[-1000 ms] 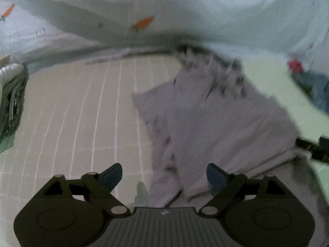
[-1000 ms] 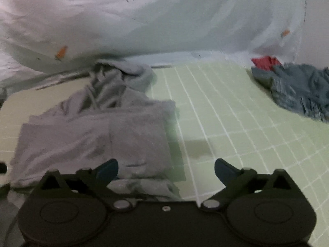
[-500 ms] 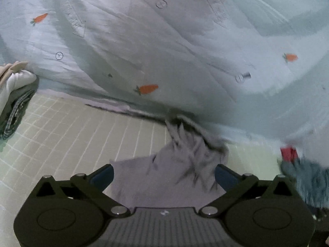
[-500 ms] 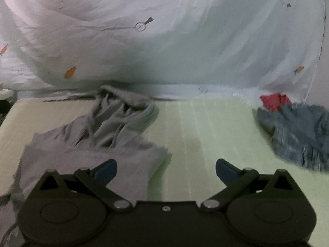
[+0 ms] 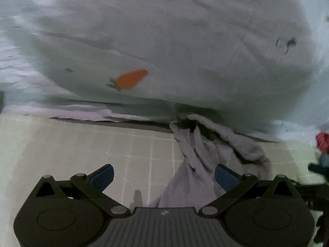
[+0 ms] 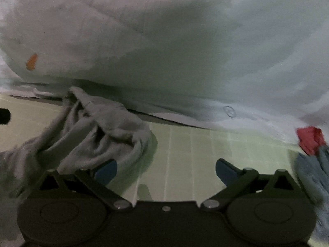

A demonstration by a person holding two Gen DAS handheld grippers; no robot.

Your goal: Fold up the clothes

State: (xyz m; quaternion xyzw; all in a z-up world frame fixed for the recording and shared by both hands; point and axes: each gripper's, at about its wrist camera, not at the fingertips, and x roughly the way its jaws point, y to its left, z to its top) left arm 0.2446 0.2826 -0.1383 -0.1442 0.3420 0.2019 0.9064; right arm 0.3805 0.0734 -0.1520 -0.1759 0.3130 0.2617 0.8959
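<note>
Left gripper: the left gripper (image 5: 163, 175) stood with its jaws spread wide and nothing pressed between the blue pads (image 5: 102, 176); the jaws had just been opening, and only a fold of cloth lay in the gap near the right-hand pad.
Right gripper: the right gripper (image 6: 166, 173) was likewise wide open and empty, with bare mat showing between its fingers.
Grey garment: a rumpled grey hooded top (image 5: 207, 154) lay on the mat, running from the left wrist view's 6 o'clock up toward 1 o'clock; in the right wrist view it filled the 9 o'clock side (image 6: 98, 129), its bunched hood end lying up against the sheet.
Surface: a pale green mat (image 6: 195, 150) ruled with white grid lines carried the clothes.
Backdrop: a crumpled white sheet (image 5: 185, 41) printed with orange carrots (image 5: 131, 79) rose behind the mat across the 12 o'clock half of both views.
Other clothes: at 3 o'clock in the right wrist view, a red item (image 6: 310, 140) touched a blue denim piece (image 6: 312, 173), well apart from the grey top.
Picture quality: both views were dim and blurred.
</note>
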